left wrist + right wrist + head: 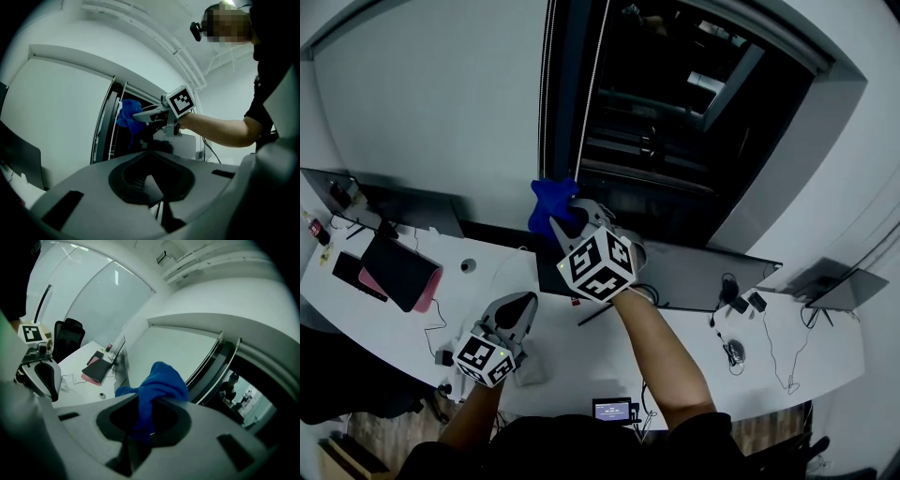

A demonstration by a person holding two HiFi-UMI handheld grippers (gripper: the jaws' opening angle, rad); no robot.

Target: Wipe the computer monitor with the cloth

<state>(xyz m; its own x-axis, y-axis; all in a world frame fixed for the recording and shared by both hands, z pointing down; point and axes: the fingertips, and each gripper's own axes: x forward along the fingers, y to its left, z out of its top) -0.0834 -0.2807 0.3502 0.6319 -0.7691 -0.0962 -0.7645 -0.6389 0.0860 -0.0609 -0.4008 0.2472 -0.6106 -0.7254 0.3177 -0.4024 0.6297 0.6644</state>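
Note:
A blue cloth (pixel 550 202) is bunched up in my right gripper (pixel 570 223), which is shut on it and raised over the desk. The cloth hangs beside the dark window frame (pixel 572 94), above the left end of a grey monitor (pixel 703 277) that stands along the desk's back. In the right gripper view the cloth (pixel 161 383) spills out of the right gripper (pixel 145 427) in front of the white wall. The left gripper view shows the right gripper (pixel 140 115) and the cloth (pixel 127 114) from below. My left gripper (pixel 514 314) hovers low over the desk, jaws together and empty.
The white desk (pixel 544 347) carries a black and pink laptop sleeve (pixel 398 272), cables, a small lit screen (pixel 612 410) at the front edge and a laptop (pixel 844 291) at the right. Another monitor (pixel 394 202) stands at the left. A black chair (pixel 68 341) is at the desk's far end.

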